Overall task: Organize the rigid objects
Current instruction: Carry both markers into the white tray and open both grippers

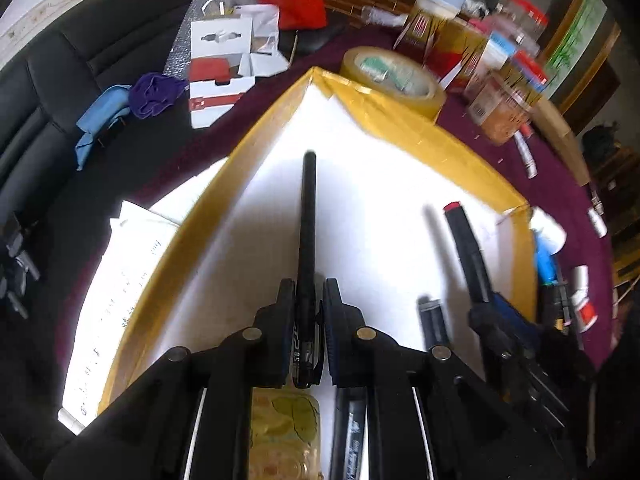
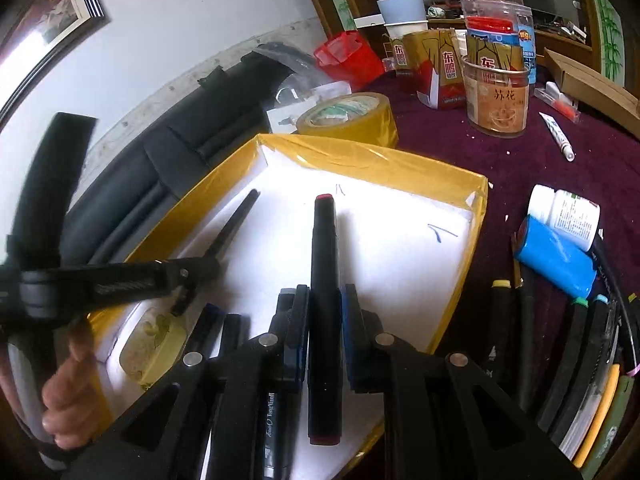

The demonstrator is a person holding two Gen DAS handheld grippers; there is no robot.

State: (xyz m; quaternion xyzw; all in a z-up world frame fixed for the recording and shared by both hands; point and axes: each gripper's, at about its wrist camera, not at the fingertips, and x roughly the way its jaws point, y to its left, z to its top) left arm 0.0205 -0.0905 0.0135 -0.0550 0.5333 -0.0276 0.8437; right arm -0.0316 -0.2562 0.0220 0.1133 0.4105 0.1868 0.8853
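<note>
A white-floored tray with yellow taped walls (image 1: 400,120) (image 2: 360,160) lies on the maroon cloth. My left gripper (image 1: 307,292) is shut on a slim black pen (image 1: 308,216), which sticks out forward over the tray floor. In the right wrist view that left gripper (image 2: 196,276) comes in from the left with the pen (image 2: 236,224), and a hand is on its handle. My right gripper (image 2: 325,296) is shut on a thick black marker with red ends (image 2: 325,248), also above the tray. In the left wrist view the right gripper (image 1: 486,308) holds the marker (image 1: 466,240) at the tray's right side.
Several dark pens (image 1: 434,320) (image 2: 274,420) and a yellowish leaf-patterned item (image 1: 284,428) (image 2: 154,344) lie in the tray. A yellow tape roll (image 2: 352,120) stands behind it. Jars and cartons (image 2: 496,100), a blue cylinder (image 2: 554,258), a white bottle (image 2: 568,216) and more markers (image 2: 576,360) crowd the right.
</note>
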